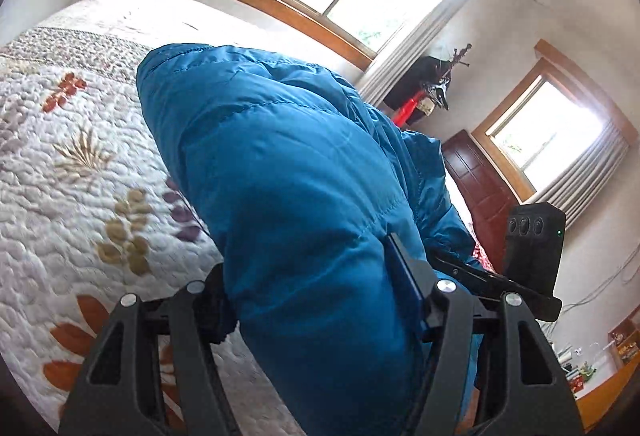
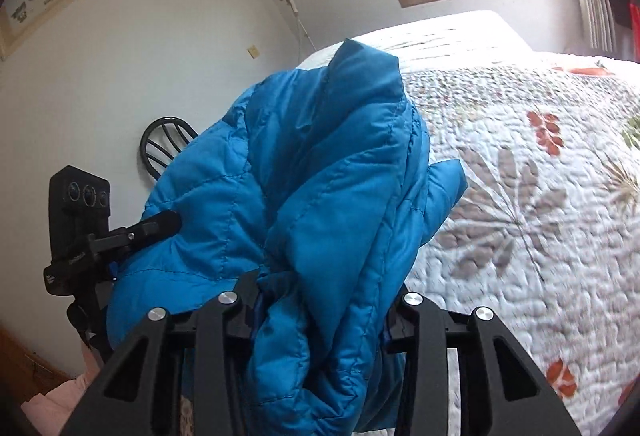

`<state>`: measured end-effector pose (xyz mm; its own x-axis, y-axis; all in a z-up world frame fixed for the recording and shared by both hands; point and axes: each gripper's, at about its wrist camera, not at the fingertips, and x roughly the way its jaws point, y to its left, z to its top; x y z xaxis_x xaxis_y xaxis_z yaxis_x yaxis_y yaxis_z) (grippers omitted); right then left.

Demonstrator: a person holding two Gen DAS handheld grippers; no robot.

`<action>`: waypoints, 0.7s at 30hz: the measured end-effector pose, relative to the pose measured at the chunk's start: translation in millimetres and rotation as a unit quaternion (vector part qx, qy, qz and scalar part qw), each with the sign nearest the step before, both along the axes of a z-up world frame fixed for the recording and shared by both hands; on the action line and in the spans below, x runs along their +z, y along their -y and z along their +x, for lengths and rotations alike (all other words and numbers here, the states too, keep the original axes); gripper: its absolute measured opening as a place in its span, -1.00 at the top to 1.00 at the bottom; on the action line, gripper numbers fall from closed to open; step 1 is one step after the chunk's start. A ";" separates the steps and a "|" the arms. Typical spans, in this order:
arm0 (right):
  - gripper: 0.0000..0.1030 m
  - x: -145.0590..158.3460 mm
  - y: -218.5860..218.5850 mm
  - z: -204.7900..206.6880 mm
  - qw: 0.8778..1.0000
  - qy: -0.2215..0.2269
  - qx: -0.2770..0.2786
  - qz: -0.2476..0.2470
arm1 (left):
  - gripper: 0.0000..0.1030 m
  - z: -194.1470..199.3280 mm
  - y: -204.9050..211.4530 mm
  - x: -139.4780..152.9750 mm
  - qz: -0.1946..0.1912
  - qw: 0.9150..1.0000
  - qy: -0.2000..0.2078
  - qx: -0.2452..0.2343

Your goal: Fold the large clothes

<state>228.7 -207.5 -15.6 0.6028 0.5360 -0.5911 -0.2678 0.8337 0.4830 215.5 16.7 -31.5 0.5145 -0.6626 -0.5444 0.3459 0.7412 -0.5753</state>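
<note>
Jacket (image 1: 288, 172) bunched in 2 grippers

Plain teal-blue quilted jacket (image 1: 280, 176); white bedspread (image 1: 60, 164) patterned with orange, tan and purple leaves; black tools.

The jacket (image 1: 288, 172) is blue and puffy, with stitched lines across it. It is bunched up in thick folds and is held up above the bed (image 1: 60, 156). One part is pinched at the left side and another part (image 2: 320, 196) at the right side. One loose end is seen hanging down.
</note>
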 end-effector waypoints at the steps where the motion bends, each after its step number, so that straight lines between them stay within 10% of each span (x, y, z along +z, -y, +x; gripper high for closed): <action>1: 0.22 0.4 -6.9 15.8 1.000 0.003 0.006 0.000 | -0.23 9.5 -7.1 -0.6 0.000 1.000 0.002 0.008; 10: 0.18 -78.2 -45.5 134.7 0.994 -0.095 0.006 0.047 | -0.30 105.0 -63.2 -62.8 0.025 0.997 -0.064 0.035; 21: -0.26 -87.1 -20.8 118.8 0.987 -0.122 -0.008 0.100 | -0.66 99.7 -86.2 -68.6 0.050 0.992 -0.106 0.047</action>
